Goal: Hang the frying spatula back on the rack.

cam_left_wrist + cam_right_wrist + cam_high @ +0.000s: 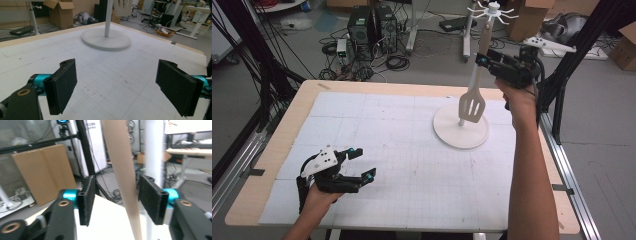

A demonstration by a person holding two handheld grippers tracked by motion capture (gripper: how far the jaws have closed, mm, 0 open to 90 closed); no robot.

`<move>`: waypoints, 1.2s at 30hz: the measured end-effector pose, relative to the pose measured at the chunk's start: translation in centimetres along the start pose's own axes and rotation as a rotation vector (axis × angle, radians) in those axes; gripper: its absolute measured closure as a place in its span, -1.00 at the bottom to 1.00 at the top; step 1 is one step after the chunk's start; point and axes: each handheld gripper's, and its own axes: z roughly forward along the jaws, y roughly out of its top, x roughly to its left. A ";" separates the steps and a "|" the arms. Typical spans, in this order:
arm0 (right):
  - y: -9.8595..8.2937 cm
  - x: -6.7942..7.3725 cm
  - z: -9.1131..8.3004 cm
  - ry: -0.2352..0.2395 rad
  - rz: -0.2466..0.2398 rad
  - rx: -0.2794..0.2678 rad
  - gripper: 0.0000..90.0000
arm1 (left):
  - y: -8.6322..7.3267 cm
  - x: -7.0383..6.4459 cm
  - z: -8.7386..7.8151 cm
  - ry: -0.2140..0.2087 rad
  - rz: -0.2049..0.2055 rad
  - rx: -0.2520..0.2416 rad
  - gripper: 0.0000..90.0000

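one white table (pixel 377 120) spreads under us, on it the utensil stand (pixel 460 131) where a slotted spatula (pixel 472 105) hangs, whose wooden handle our right gripper (pixel 116 201) brackets with jaws apart, so we close squarely, left gripper (pixel 361 164) resting spread.

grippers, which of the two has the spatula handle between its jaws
The right gripper, raised beside the rack pole, has the spatula handle between its open jaws. The left gripper is open over bare table.

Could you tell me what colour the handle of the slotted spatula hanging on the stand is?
Light tan, wood-like; the spatula handle shows best in the right gripper view.
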 end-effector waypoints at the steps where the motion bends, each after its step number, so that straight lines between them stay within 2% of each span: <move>1: -0.5 0.0 -0.7 -0.036 -0.017 0.001 -0.14 | 0.0 0.1 -0.1 0.009 -0.003 -0.001 -0.61; 3: -1.8 0.1 -2.0 -0.098 -0.062 0.025 -0.21 | -0.1 0.4 -0.3 0.035 -0.010 -0.001 -0.62; 8: -5.6 1.2 -5.5 -0.186 -0.156 0.072 -0.46 | -0.1 1.3 -0.7 0.094 -0.049 -0.011 -0.64; 9: -6.5 1.5 -6.2 -0.205 -0.172 0.084 -0.51 | -0.1 1.4 -0.7 0.103 -0.044 -0.008 -0.64; 10: -7.5 1.8 -6.9 -0.228 -0.179 0.088 -0.57 | -0.1 1.4 -0.7 0.110 -0.028 0.000 -0.64; 13: -10.6 2.8 -8.8 -0.277 -0.181 0.118 -0.61 | -0.1 1.5 -0.7 0.124 -0.022 0.006 -0.64; 16: -13.7 3.8 -10.3 -0.296 -0.180 0.146 -0.61 | -0.2 1.6 -0.7 0.131 -0.024 0.000 -0.63; 19: -16.2 4.9 -11.7 -0.297 -0.155 0.128 -0.61 | -0.2 1.6 -0.8 0.122 -0.026 0.001 -0.61; 22: -18.3 5.6 -12.6 -0.299 -0.140 0.166 -0.61 | -0.2 1.5 -1.1 0.126 -0.031 -0.006 -0.60; 26: -20.7 6.3 -14.0 -0.299 -0.096 0.171 -0.61 | -0.3 1.7 -1.6 0.151 -0.052 -0.030 -0.60; 29: -21.4 6.2 -14.4 -0.301 -0.091 0.219 -0.61 | -0.3 2.0 -2.0 0.174 -0.060 -0.042 -0.58; 36: -22.1 6.2 -15.0 -0.321 -0.079 0.214 -0.61 | -0.4 2.3 -2.4 0.198 -0.061 -0.038 -0.58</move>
